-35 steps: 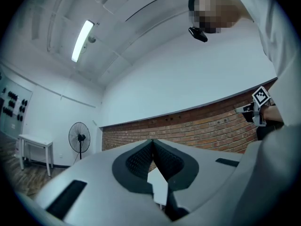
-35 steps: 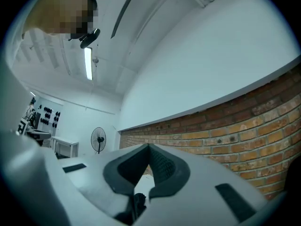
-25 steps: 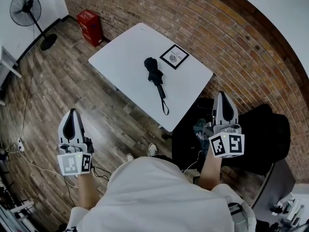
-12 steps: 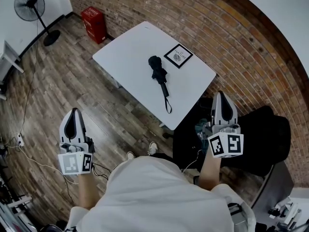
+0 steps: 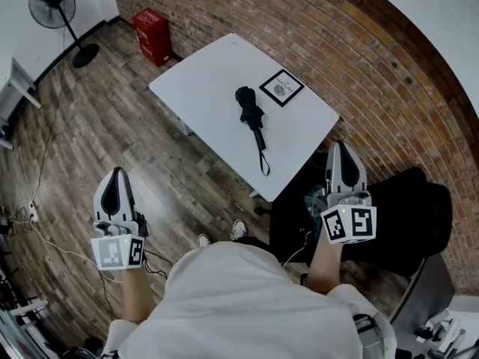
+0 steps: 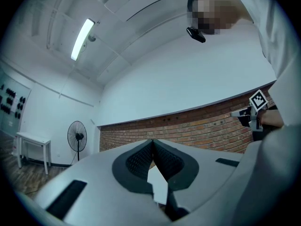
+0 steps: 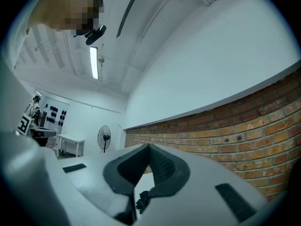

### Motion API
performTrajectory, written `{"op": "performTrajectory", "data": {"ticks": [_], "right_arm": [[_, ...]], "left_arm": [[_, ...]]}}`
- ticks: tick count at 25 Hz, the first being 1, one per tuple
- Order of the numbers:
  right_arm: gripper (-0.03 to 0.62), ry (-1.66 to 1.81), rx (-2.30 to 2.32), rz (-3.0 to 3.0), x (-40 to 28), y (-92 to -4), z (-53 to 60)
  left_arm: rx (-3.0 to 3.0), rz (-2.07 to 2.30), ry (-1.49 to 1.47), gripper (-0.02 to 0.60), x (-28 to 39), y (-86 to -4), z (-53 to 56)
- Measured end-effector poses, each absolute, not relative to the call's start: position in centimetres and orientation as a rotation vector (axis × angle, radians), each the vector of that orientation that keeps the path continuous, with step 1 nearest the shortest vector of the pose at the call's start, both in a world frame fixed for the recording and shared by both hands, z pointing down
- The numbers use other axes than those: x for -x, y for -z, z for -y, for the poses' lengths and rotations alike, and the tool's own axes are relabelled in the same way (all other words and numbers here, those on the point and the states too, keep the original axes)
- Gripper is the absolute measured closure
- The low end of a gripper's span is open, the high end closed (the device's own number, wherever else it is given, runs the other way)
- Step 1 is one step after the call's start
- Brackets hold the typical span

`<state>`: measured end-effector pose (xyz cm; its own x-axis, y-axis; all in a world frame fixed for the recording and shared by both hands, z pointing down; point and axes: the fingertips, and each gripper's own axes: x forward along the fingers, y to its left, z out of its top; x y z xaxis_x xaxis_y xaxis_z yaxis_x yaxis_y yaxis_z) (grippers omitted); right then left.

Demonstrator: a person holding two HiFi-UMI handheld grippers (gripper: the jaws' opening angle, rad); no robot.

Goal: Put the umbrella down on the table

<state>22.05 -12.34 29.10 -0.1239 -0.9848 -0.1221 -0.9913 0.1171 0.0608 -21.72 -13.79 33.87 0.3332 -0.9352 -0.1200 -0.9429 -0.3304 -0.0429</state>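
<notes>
A folded black umbrella lies on the white table, its wrist strap trailing toward the near edge. Neither gripper touches it. My left gripper hangs over the wooden floor, well short of the table, with its jaws together and nothing in them. My right gripper is just off the table's near right corner, also shut and empty. In the right gripper view the shut pads meet, and a bit of the umbrella shows under them. The left gripper view shows its pads touching.
A framed card lies on the table beyond the umbrella. A red box and a standing fan stand by the brick wall at far left. A black seat is at my right. Cables run over the floor at left.
The head view has drifted, so the table and umbrella sit slightly further right in the picture. The umbrella lies still and both grippers stay shut and empty.
</notes>
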Motion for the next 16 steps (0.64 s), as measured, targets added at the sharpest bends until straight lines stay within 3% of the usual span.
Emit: {"op": "performTrajectory", "data": {"ticks": [16], "right_arm": [[0.574,-0.184,2.067,-2.307,-23.7,-29.7,12.1]], "left_arm": [[2.508,-1.725,-0.117,0.558,19.6,-34.2,14.5]]}}
